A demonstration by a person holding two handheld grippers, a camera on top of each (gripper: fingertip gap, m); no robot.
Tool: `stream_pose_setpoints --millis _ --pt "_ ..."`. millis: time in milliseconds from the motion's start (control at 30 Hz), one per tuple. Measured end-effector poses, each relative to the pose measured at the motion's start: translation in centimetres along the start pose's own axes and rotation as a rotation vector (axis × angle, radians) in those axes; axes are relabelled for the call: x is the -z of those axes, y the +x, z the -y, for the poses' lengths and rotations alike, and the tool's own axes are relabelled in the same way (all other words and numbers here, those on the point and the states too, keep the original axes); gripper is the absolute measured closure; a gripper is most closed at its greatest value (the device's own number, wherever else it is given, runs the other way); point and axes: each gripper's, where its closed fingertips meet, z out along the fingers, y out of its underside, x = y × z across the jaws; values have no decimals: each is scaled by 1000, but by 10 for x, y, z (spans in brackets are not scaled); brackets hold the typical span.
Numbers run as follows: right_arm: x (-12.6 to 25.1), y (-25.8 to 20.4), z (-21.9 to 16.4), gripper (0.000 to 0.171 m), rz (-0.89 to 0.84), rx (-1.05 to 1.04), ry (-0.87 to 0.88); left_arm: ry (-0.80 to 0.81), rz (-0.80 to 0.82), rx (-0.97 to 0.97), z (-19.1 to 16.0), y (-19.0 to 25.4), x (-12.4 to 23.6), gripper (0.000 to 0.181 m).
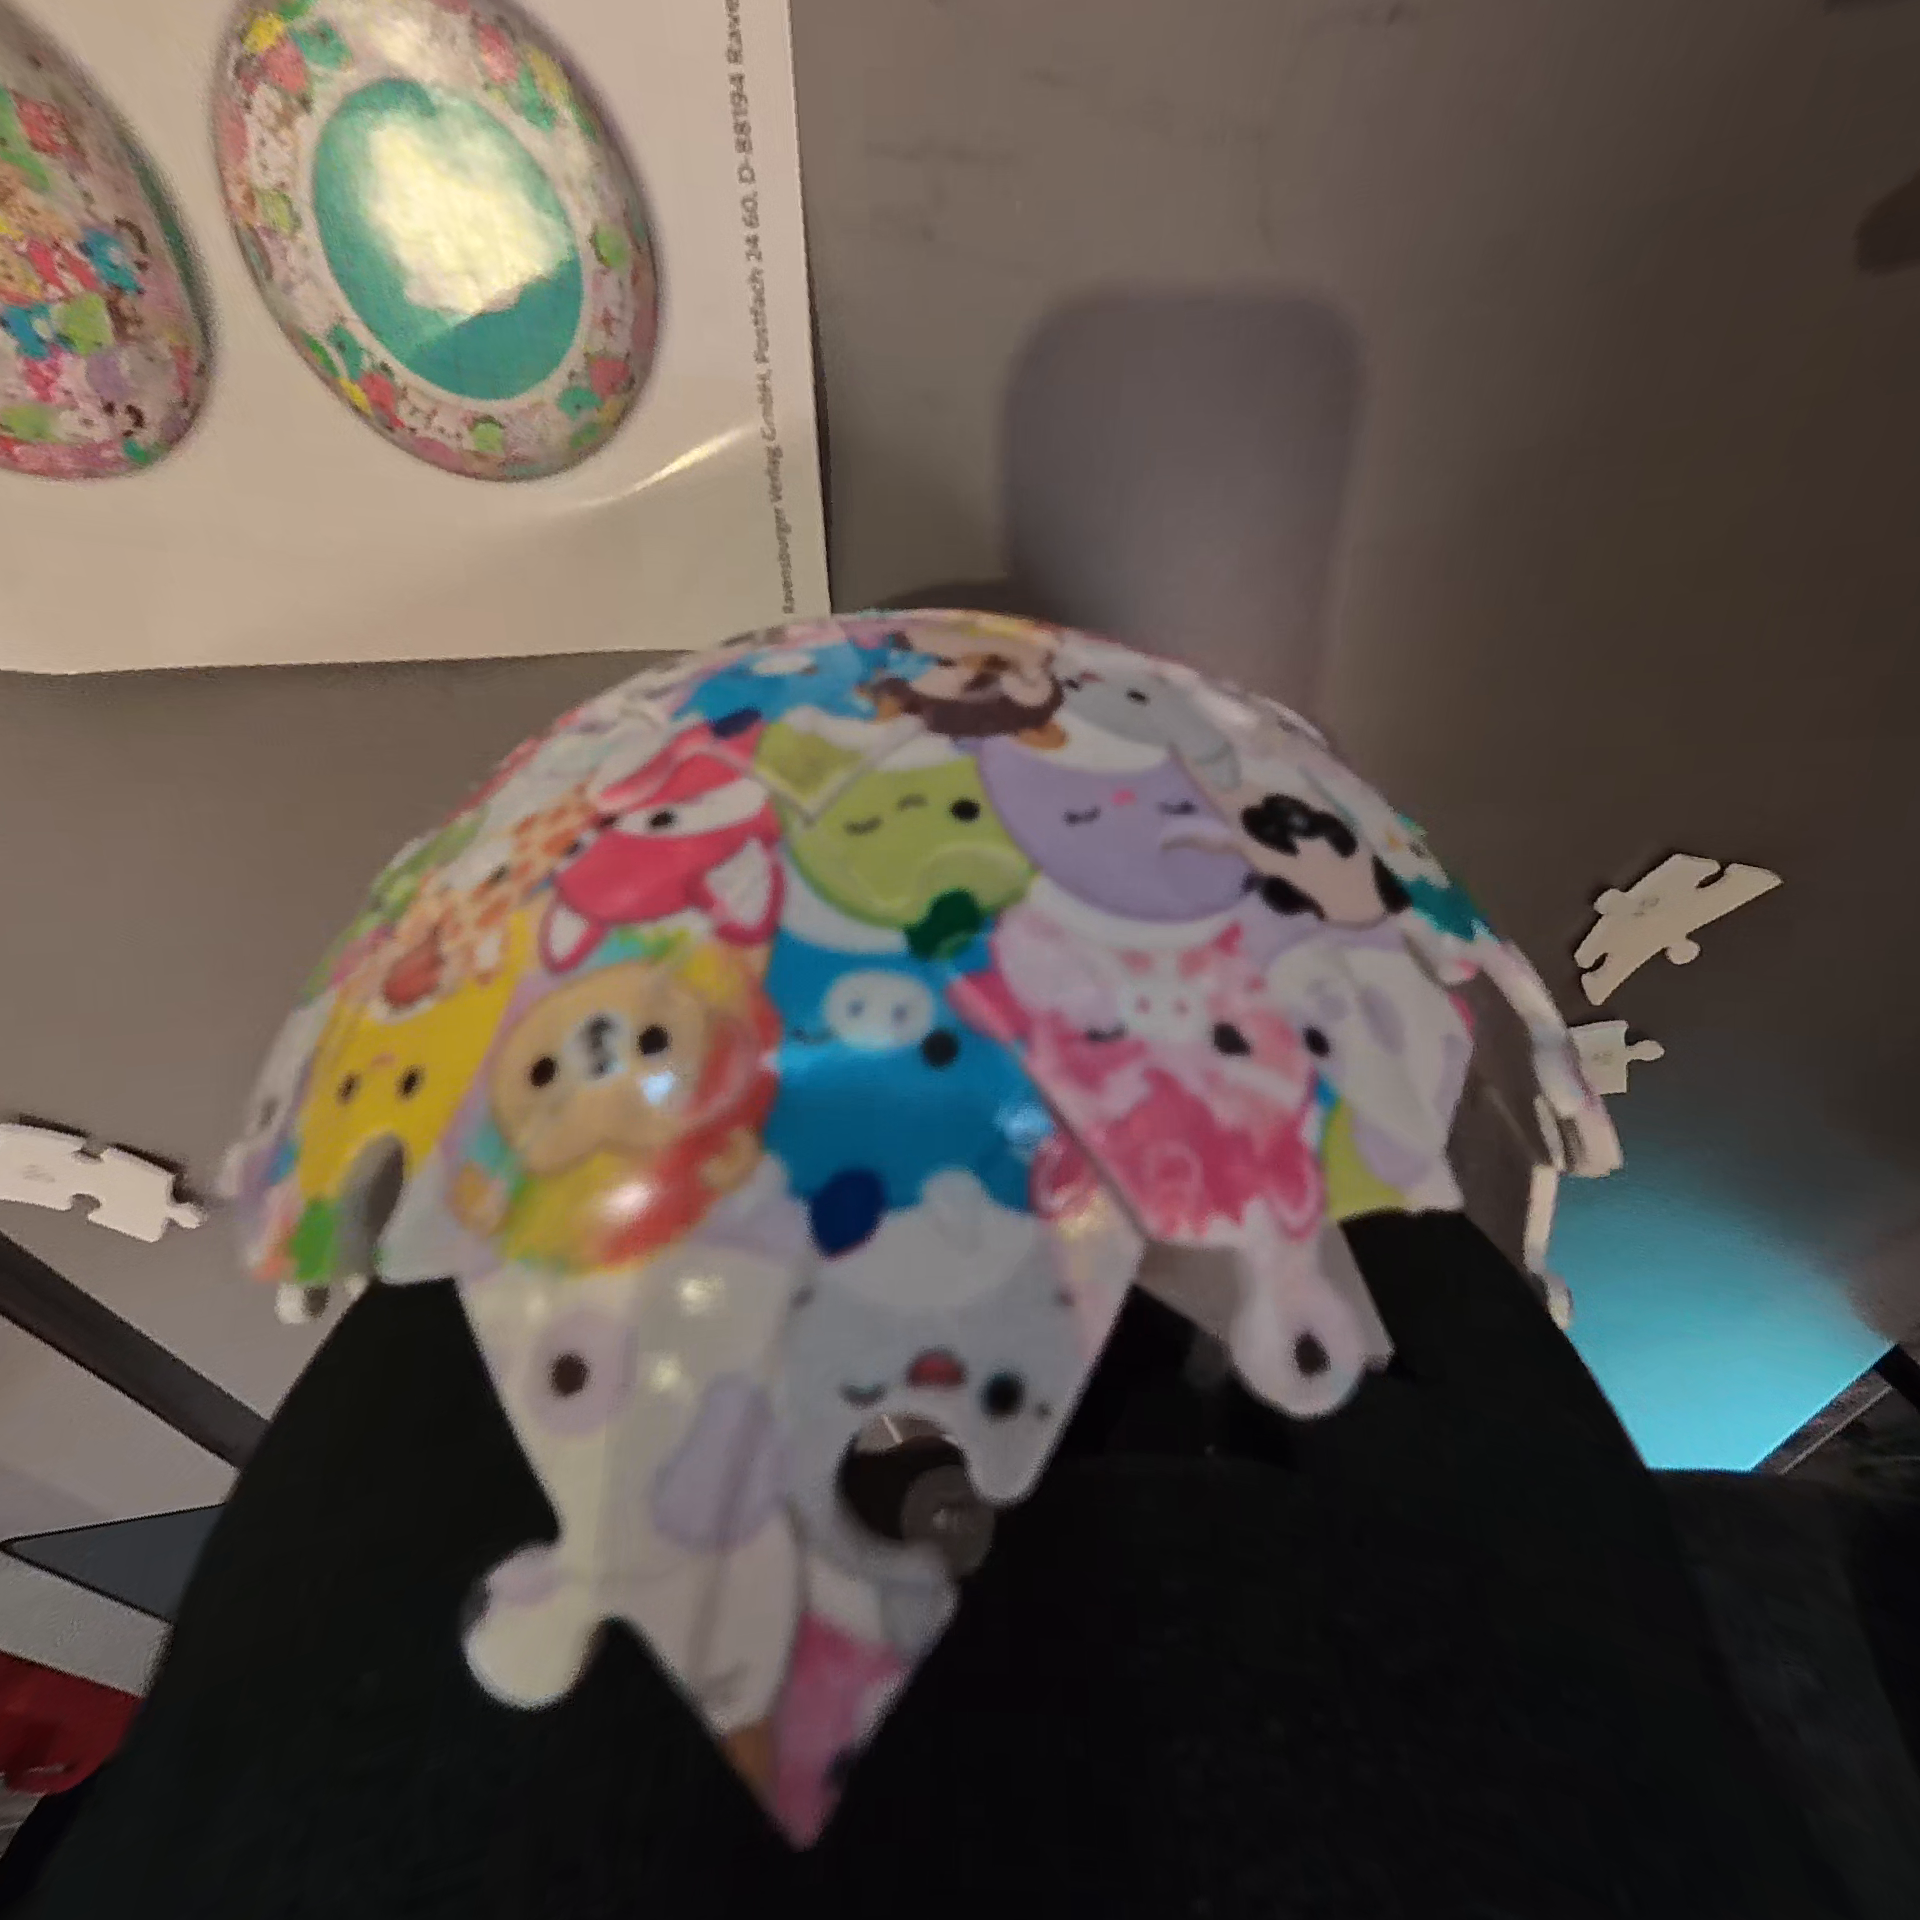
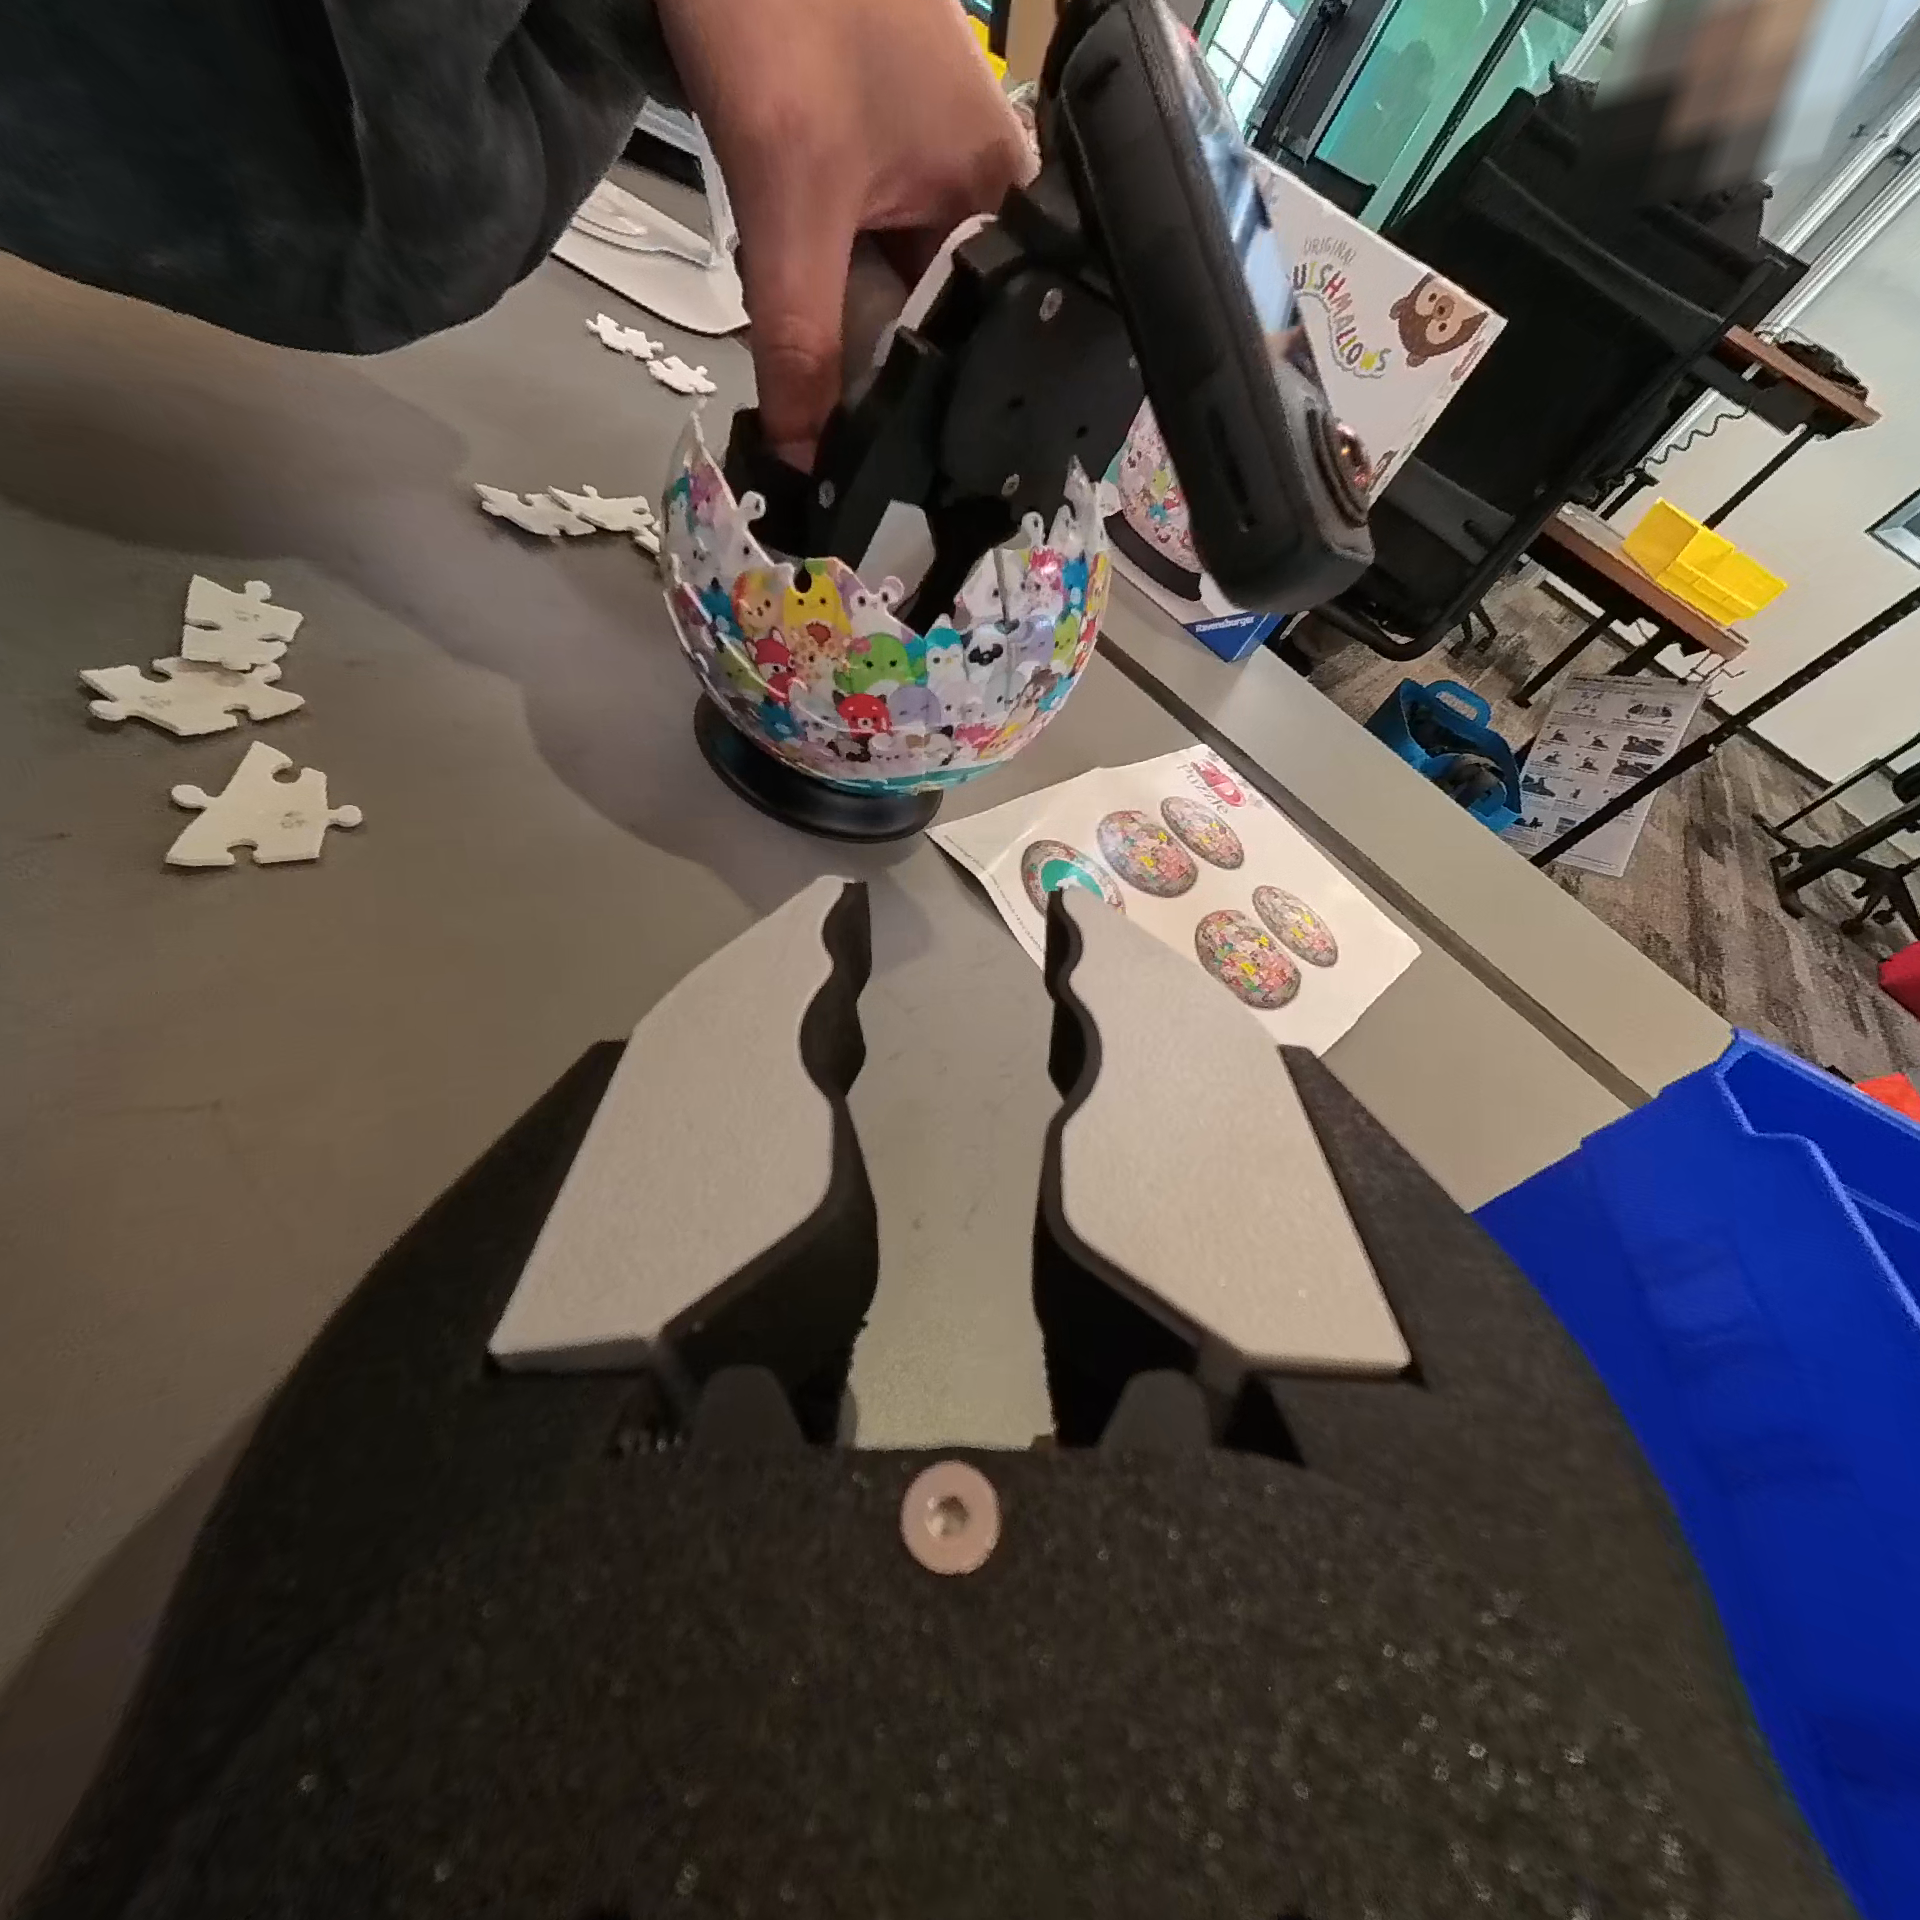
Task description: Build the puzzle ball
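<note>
- Far left of the right hand-held gripper, a loose group of white puzzle pieces lies blank side up on the grey bench; more pieces lie farther ahead and to the left.
- Straight ahead of the right hand-held gripper, the half-built puzzle ball sits on its dark round stand, open side up with a jagged rim.
- The left hand-held gripper reaches down into the open bowl from above, with a person's hand on its grip; one finger seems to run inside the wall and one outside, so it looks to be steadying the rim. I cannot tell whether its jaws are actually pinched on the wall.
- In the left wrist view the coloured shell fills the frame just ahead of the dark fingers, which pass behind its toothed edge; the tips are hidden.
- The right hand-held gripper hovers over bare bench with its jaws parted and nothing between them.
- To its right and ahead lies the instruction sheet, farther back the puzzle box, and near right a blue bin.
- Judged step: the lower half is built and the ball is being braced for another piece.
- The next move likely calls for the right hand-held gripper to swing left, pinch one flat piece by its edge, and bring it to a matching gap on the rim.
</note>
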Motion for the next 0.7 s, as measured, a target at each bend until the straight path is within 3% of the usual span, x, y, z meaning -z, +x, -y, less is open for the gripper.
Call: stream_pose_setpoints --millis 433,533,667,700 --pt "0 0 0 140 -2 12 -4 19 -7 -6 -2 3 2 110" --pt "0 -1 0 140 -1 16 -5 19 3 -1 -3 1 2 165" --pt "0 0 0 140 -3 20 -7 18 23 -5 -5 -2 6 81" --pt "0 0 0 140 -3 19 -6 22 25 -3 -4 -3 7 84"
